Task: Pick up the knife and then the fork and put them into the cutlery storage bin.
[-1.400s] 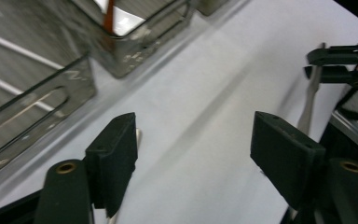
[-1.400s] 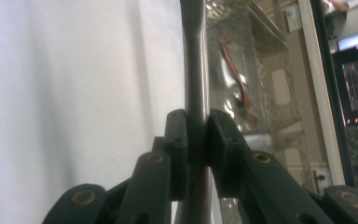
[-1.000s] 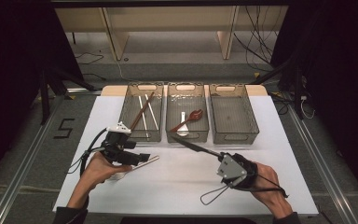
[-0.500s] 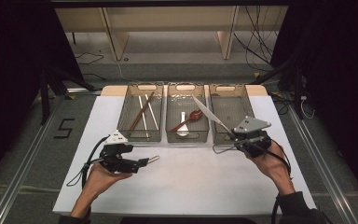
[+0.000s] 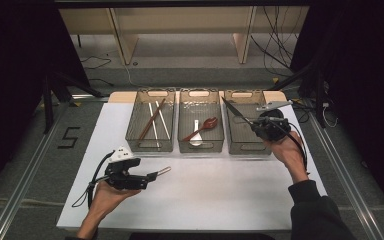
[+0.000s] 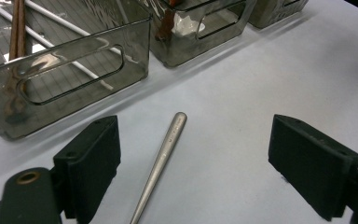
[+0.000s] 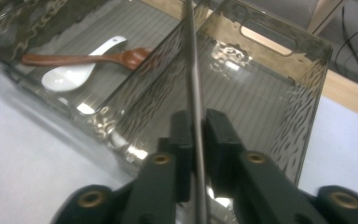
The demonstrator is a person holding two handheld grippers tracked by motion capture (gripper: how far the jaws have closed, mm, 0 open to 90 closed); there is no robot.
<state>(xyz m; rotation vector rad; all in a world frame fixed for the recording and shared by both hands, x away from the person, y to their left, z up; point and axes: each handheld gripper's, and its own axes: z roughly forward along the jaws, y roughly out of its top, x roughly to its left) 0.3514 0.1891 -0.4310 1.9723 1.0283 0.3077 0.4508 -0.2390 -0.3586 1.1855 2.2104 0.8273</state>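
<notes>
My right gripper [image 5: 254, 125] is shut on a long thin knife [image 5: 236, 111], and its jaws have just been closing tighter on it. The blade points up and to the left over the empty right bin [image 5: 247, 150]. In the right gripper view the knife [image 7: 192, 84] runs straight up between the pressed jaws of this gripper [image 7: 194, 119]. At the front left, my left gripper [image 5: 152, 176] stands open and low over the table. A silver utensil handle [image 6: 165, 151] lies on the white table between its jaws [image 6: 198, 158], touching neither pad.
Three smoky clear bins stand in a row at the back. The left bin [image 5: 149, 147] holds chopsticks [image 5: 152, 119]. The middle bin [image 5: 200, 146] holds a white spoon [image 5: 196, 131] and a brown spoon [image 5: 204, 126]. A white sheet [image 5: 220, 190] covers the table.
My right gripper carried the knife from the front middle of the table up and right to above the right bin. My left gripper sank slightly toward the table.
</notes>
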